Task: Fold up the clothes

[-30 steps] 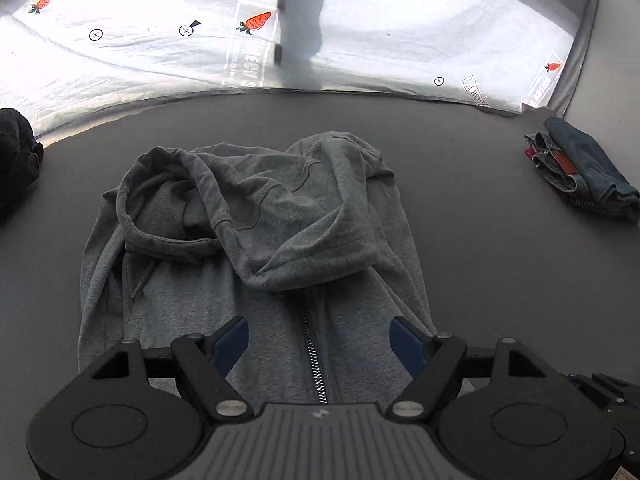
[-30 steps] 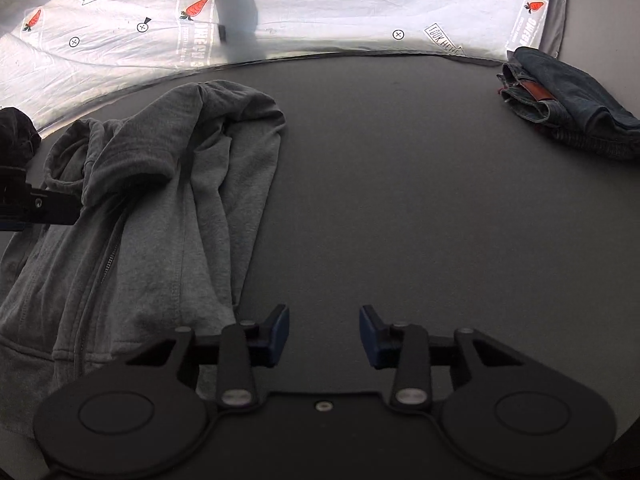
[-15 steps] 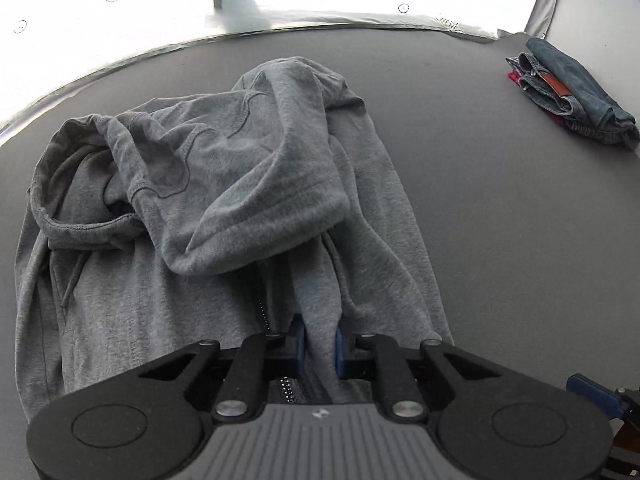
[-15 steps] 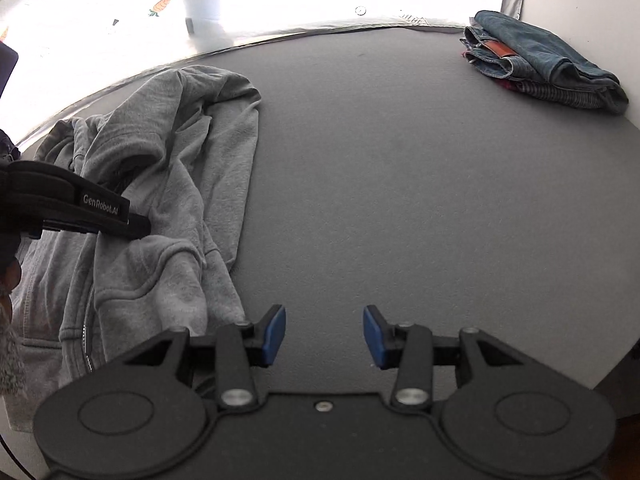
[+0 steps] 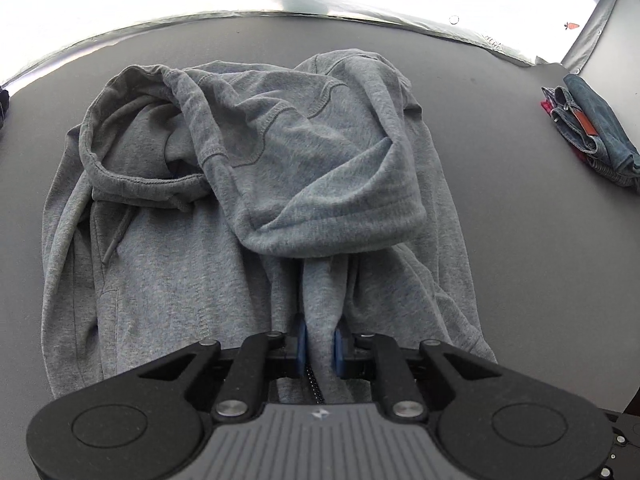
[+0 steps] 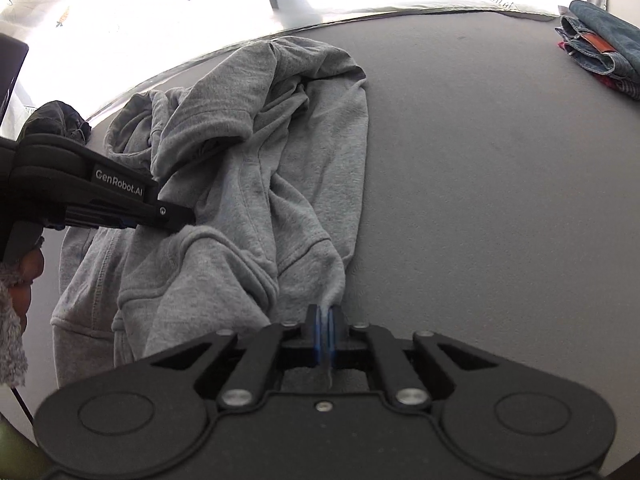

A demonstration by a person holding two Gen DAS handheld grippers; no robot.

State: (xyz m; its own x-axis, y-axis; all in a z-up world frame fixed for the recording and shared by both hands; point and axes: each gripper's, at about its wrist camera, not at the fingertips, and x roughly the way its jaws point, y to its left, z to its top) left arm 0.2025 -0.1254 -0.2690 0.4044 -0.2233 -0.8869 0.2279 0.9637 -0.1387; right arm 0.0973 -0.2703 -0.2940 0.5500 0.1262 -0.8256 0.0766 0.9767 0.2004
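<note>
Jeans (image 5: pixel 592 132) lie well beyond hoodie (image 5: pixel 256 184).

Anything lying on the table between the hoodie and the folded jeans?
Nothing: in the right wrist view, bare gray table runs from the hoodie to the jeans.

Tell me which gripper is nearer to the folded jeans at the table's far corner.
Right. The right gripper pinches the hoodie's edge on the side facing the jeans. The left gripper grips the hoodie's middle by the zipper, farther from them.
</note>
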